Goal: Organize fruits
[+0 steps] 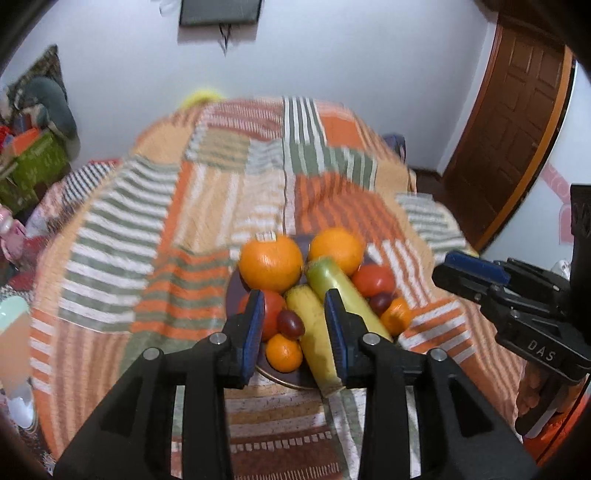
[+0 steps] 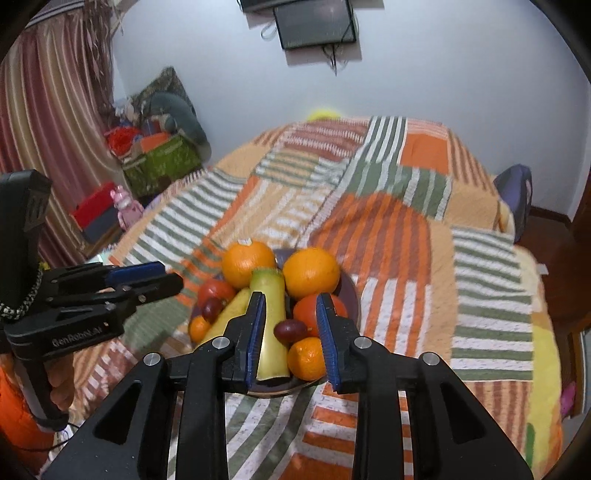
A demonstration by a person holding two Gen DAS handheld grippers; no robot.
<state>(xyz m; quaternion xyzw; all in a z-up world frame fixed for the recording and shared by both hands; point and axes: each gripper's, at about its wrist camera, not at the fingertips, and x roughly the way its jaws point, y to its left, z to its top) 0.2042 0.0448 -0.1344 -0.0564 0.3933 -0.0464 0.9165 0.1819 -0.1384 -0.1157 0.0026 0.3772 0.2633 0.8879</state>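
A bed under a striped patchwork quilt [image 2: 388, 229] fills the room, with a dark screen [image 2: 314, 26] on the pale wall, a brown wooden door [image 1: 513, 122], striped curtains [image 2: 48, 122], and a green box [image 2: 162, 162] amid clutter.

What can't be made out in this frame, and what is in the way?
- Plate: only its rim shows in both views; the piled fruit covers the rest.
- Near end of the banana: left wrist view, behind the left tool fingers.
- Bedspread pattern: smeared by motion blur in the left wrist view.
- Yellow object beyond the bed: cut off by the bed's far edge, unidentifiable.
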